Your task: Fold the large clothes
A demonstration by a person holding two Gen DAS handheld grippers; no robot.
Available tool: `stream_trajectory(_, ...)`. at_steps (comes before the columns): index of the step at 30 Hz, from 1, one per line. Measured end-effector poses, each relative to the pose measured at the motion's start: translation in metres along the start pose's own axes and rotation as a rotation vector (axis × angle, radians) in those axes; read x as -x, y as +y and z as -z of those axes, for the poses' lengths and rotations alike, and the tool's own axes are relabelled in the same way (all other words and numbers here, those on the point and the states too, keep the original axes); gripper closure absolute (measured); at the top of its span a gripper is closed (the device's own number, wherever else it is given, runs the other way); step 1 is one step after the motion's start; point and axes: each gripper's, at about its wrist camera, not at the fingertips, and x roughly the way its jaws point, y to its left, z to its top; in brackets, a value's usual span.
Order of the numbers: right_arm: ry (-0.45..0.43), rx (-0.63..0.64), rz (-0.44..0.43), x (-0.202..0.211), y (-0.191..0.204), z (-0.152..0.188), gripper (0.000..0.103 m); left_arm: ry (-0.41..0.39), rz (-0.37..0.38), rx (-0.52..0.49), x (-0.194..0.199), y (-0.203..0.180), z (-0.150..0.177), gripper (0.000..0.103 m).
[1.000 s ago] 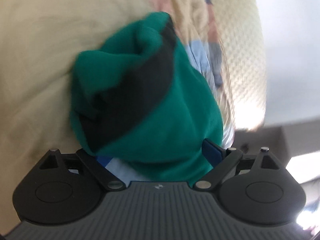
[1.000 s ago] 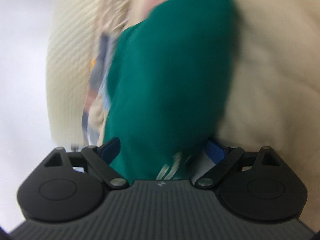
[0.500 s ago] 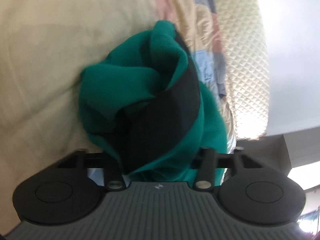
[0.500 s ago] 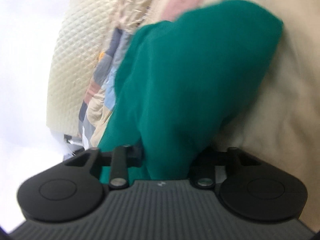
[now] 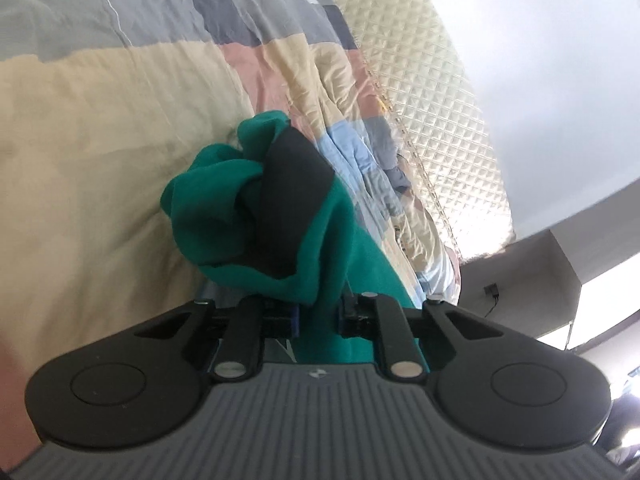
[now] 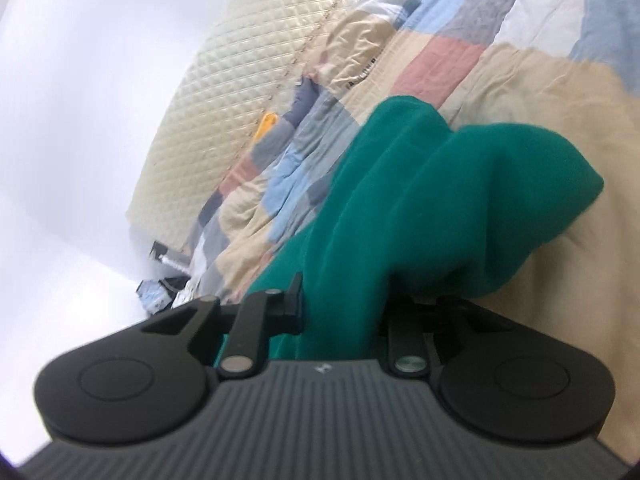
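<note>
A green garment with a black panel hangs bunched from my left gripper, which is shut on its fabric. In the right wrist view the same green garment drapes in thick folds from my right gripper, which is also shut on it. Both grippers hold the cloth lifted above the bed. The fingertips are mostly hidden by the fabric.
A patchwork quilt in beige, pink, blue and grey covers the bed below and also shows in the right wrist view. A cream quilted headboard stands against a white wall. Small clutter lies beside the bed.
Both grippers have closed from open onto the green garment and lifted it off the bed. The views have pulled back, showing more of the quilt and headboard.
</note>
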Motion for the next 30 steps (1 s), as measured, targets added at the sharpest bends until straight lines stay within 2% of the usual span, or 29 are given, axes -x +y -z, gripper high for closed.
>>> stream_trajectory(4, -0.002, -0.002, -0.025, 0.042, -0.008, 0.008, 0.078, 0.006, 0.014, -0.027, 0.042, -0.004, 0.020, 0.086)
stream_trajectory(9, -0.006, 0.005, 0.008, 0.034, -0.005, 0.008, 0.078, 0.005, -0.005, -0.067, 0.042, -0.011, 0.029, 0.085)
stream_trajectory(12, -0.008, -0.020, -0.009, 0.028, -0.004, 0.001, 0.073, 0.014, 0.020, -0.037, 0.035, -0.012, 0.021, 0.072)
stream_trajectory(14, -0.006, -0.034, -0.031, 0.025, -0.001, -0.005, 0.069, 0.013, 0.052, -0.016, 0.026, -0.013, 0.012, 0.047)
stream_trajectory(16, -0.005, -0.022, -0.059, 0.021, 0.006, -0.010, 0.062, 0.009, 0.079, -0.015, 0.018, -0.018, 0.004, 0.038)
stream_trajectory(18, -0.004, -0.010, -0.068, 0.012, 0.015, -0.019, 0.053, -0.004, 0.103, -0.007, 0.010, -0.025, -0.004, 0.035)
stream_trajectory(20, -0.009, 0.000, -0.071, 0.003, 0.024, -0.029, 0.052, -0.021, 0.140, 0.022, 0.002, -0.030, -0.014, 0.030)
stream_trajectory(22, -0.014, -0.004, -0.083, -0.007, 0.030, -0.039, 0.052, -0.034, 0.155, 0.027, -0.008, -0.038, -0.024, 0.029)
stream_trajectory(26, -0.038, 0.033, -0.087, -0.031, 0.040, -0.062, 0.052, -0.043, 0.148, -0.032, -0.033, -0.054, -0.045, 0.028)
stream_trajectory(30, -0.054, 0.107, -0.058, -0.061, 0.045, -0.079, 0.053, -0.076, 0.140, -0.156, -0.060, -0.070, -0.062, 0.028)
